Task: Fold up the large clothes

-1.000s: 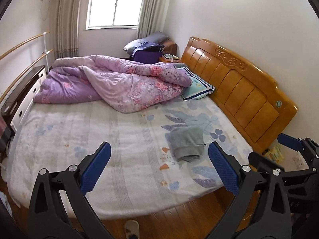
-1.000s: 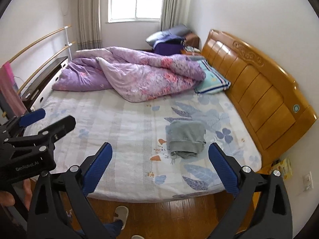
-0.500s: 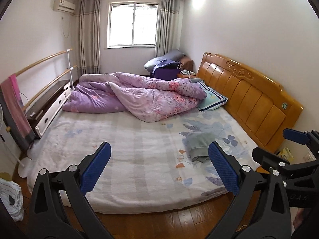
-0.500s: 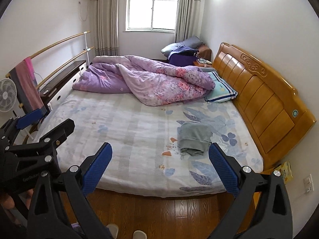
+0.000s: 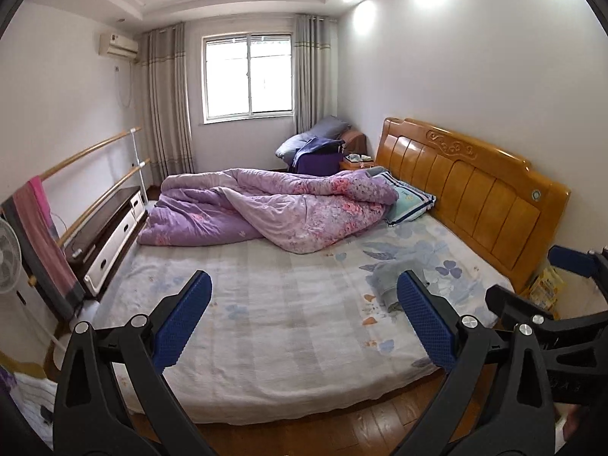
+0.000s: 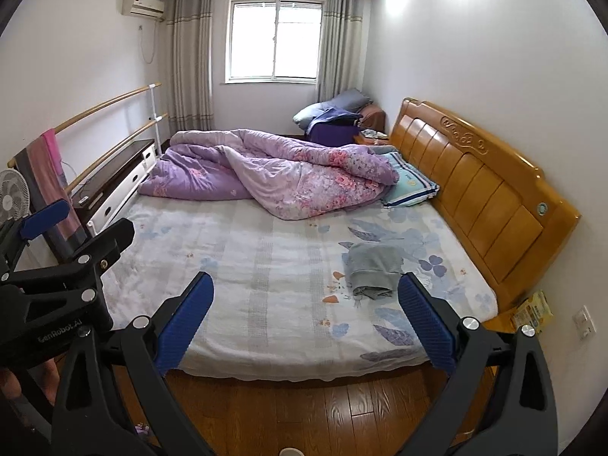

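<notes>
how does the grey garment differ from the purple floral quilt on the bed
The grey garment is plain grey; the purple floral quilt is patterned with pink flowers. The garment is folded into a compact bundle, the quilt lies rumpled and spread out. The garment sits nearer the bed's near edge, the quilt on its far side. Both rest on the bed sheet, untouched by either gripper.

walls: white, lit by ceiling spots | window [image 6: 274,40]: daylight admitted, flanked by grey curtains [image 6: 192,55] | floor [image 6: 323,414]: brown wood planks | bed [image 6: 273,288]: pale floral sheet, orange wooden headboard [image 6: 478,190] set against right wall | air conditioner [image 6: 143,5]: mounted high on left wall
</notes>
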{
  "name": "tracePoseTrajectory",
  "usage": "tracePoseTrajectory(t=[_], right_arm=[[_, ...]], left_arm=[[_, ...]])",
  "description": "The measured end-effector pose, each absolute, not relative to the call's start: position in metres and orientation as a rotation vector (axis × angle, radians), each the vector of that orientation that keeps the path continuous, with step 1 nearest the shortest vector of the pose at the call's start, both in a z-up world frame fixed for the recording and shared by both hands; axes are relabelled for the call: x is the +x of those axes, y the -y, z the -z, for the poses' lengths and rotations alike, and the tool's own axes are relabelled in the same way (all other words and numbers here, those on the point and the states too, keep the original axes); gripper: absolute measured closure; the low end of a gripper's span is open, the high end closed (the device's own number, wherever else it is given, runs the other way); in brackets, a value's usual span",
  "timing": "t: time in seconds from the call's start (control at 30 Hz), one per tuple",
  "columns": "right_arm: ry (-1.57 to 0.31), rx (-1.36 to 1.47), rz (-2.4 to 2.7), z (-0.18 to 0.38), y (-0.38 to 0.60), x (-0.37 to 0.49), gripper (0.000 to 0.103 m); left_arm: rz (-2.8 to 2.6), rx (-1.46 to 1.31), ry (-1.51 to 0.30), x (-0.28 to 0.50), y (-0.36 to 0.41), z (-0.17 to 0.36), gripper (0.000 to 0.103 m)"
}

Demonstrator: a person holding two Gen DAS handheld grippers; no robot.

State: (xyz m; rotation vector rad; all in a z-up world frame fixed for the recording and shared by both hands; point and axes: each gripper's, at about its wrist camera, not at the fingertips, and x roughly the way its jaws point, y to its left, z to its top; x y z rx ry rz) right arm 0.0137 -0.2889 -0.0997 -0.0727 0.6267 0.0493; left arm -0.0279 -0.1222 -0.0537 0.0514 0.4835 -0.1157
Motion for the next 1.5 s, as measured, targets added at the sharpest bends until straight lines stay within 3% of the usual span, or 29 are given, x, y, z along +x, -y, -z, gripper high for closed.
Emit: tracePoseTrajectory(t=[0.77,1.5], right_arm=[[-0.602,-0.085,0.036,0.083,0.249,-0.026,0.009],[-0.584,-0.068,0.061,0.080,0.257,-0.030,0.009]], left_arm=[[0.165,0.006,-0.466,-0.049,0.066,0.038,0.005],[0.172,0.022,-0.447,-0.044,0.075,0.034,0.005]])
